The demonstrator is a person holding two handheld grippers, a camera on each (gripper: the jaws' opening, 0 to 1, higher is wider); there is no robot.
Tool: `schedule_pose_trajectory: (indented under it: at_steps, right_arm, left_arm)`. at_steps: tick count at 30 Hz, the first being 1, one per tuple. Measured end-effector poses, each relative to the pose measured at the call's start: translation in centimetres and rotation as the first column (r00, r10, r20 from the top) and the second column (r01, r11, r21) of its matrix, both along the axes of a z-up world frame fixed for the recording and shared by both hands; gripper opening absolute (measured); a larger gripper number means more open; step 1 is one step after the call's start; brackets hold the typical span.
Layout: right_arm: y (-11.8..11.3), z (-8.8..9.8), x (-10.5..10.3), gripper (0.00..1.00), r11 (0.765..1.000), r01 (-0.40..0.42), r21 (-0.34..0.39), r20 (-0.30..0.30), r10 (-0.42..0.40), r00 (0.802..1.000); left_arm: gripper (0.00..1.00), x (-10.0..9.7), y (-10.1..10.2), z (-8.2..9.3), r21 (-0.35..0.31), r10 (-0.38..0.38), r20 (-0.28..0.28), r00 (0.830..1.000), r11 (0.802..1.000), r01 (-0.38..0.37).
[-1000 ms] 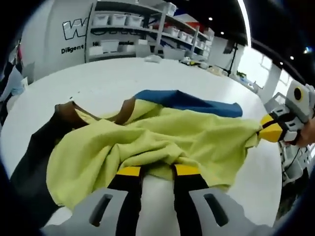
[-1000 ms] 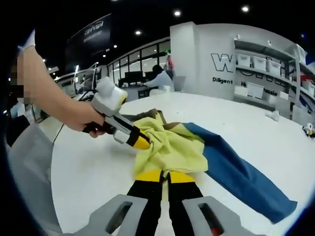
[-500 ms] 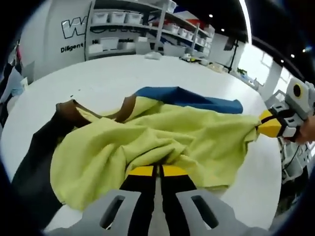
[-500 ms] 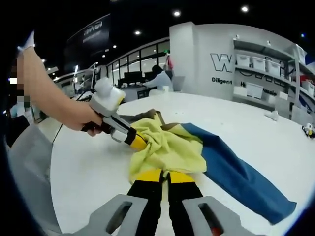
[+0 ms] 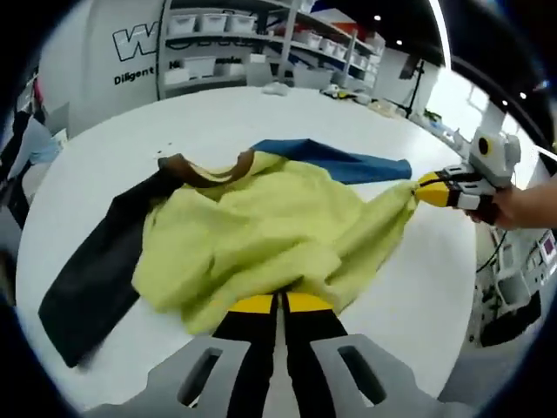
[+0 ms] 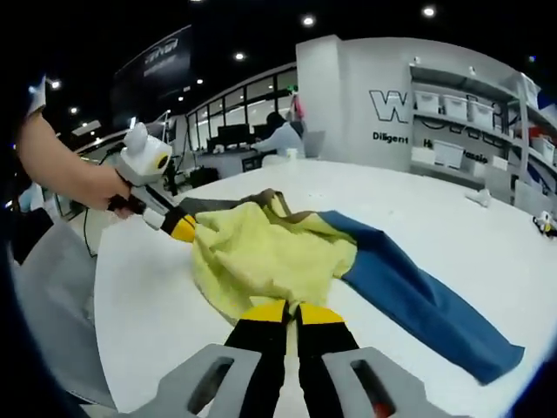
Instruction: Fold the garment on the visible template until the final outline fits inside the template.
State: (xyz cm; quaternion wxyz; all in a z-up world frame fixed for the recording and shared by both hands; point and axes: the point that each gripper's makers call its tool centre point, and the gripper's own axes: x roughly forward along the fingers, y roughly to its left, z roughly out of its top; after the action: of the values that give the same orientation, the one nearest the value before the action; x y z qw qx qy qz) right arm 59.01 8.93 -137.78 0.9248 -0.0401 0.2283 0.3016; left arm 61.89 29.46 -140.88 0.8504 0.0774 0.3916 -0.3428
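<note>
A broad white table (image 5: 218,122) carries the garment (image 5: 261,235), soft yellow body crumpled mid-surface, blue sleeve (image 6: 418,292) lying flat, dark sleeve (image 5: 96,270) reaching toward the table's edge. The left gripper (image 5: 278,303) has its jaws together on the yellow hem; the right gripper (image 6: 291,312) is likewise clamped on the fabric's far corner. Shelves of white bins (image 5: 218,26) stand behind.

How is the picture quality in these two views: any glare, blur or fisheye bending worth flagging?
Left gripper view: a bright window at upper right blows out to white and casts a sheen on the white table; the table edge bows with fisheye curvature. Right gripper view: dim ceiling with small spot lights, the yellow garment evenly lit and reasonably sharp, wall lettering slightly soft.
</note>
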Motion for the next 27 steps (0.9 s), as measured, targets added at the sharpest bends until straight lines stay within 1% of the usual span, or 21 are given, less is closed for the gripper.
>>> schedule_pose_trajectory:
  at_steps: [2,4,7,8,10,13,15,17,19,21,23,24,26,27]
  right_arm:
    - [0.1,-0.5,-0.8,0.00,1.000,-0.013,0.000,-0.024,0.013,1.000]
    - [0.2,-0.8,-1.4,0.00,1.000,-0.023,-0.001,-0.033,0.023,0.999]
    - [0.4,-1.5,-2.5,0.00,0.999,-0.044,0.006,-0.070,0.044,0.997]
    - [0.4,-1.6,-2.9,0.00,0.999,-0.051,0.007,-0.073,0.051,0.996]
    - [0.8,-2.0,-3.8,0.00,0.997,-0.078,0.007,-0.097,0.078,0.992]
    - [1.1,-2.4,-4.7,0.00,0.995,-0.103,0.002,-0.108,0.102,0.989]
    - [1.2,-2.9,-5.3,0.00,0.993,-0.116,0.005,-0.130,0.116,0.985]
    - [1.4,-3.2,-5.8,0.00,0.991,-0.133,-0.002,-0.136,0.131,0.982]
    - [1.4,-3.6,-6.4,0.00,0.989,-0.148,-0.021,-0.144,0.144,0.979]
    - [1.2,-4.0,-6.7,0.00,0.988,-0.152,-0.035,-0.146,0.146,0.979]
    - [0.8,-4.2,-6.7,0.00,0.989,-0.142,-0.034,-0.149,0.136,0.980]
    - [0.6,-4.2,-6.7,0.00,0.990,-0.139,-0.035,-0.150,0.132,0.980]
    - [0.6,-4.2,-6.8,0.00,0.990,-0.136,-0.032,-0.153,0.130,0.980]
    - [0.6,-4.3,-6.8,0.00,0.990,-0.140,-0.034,-0.155,0.133,0.979]
  left_arm:
    - [0.01,-1.1,1.3,-0.2,-0.024,0.064,-0.046,0.997,0.998,-0.065]
    - [0.01,-1.6,2.2,-0.3,-0.016,0.061,-0.032,0.998,0.998,-0.062]
    - [0.01,-2.8,3.5,-0.3,-0.029,0.103,-0.042,0.994,0.994,-0.105]
    - [0.01,-3.1,3.7,-0.3,-0.034,0.109,-0.040,0.993,0.993,-0.110]
    - [0.01,-3.8,4.1,-0.5,-0.042,0.131,-0.056,0.990,0.990,-0.133]
    - [0.01,-4.8,4.3,-0.6,-0.046,0.135,-0.057,0.989,0.989,-0.137]
    - [0.01,-5.4,4.4,-1.0,-0.045,0.134,-0.063,0.989,0.990,-0.137]
    - [0.01,-5.9,4.6,-1.4,-0.045,0.137,-0.073,0.988,0.989,-0.140]
    - [0.01,-6.4,4.4,-1.4,-0.055,0.132,-0.070,0.989,0.989,-0.136]
    - [0.01,-6.9,4.6,-1.6,-0.043,0.113,-0.068,0.991,0.992,-0.116]
    - [0.00,-7.0,5.3,-1.4,-0.019,0.100,-0.029,0.995,0.995,-0.100]
    - [0.01,-7.0,5.6,-1.3,-0.013,0.099,-0.018,0.995,0.995,-0.099]
    - [0.08,-6.7,6.0,-1.1,-0.029,0.100,0.004,0.995,0.995,-0.100]
    - [0.10,-6.5,6.3,-1.4,-0.009,0.091,0.005,0.996,0.996,-0.091]
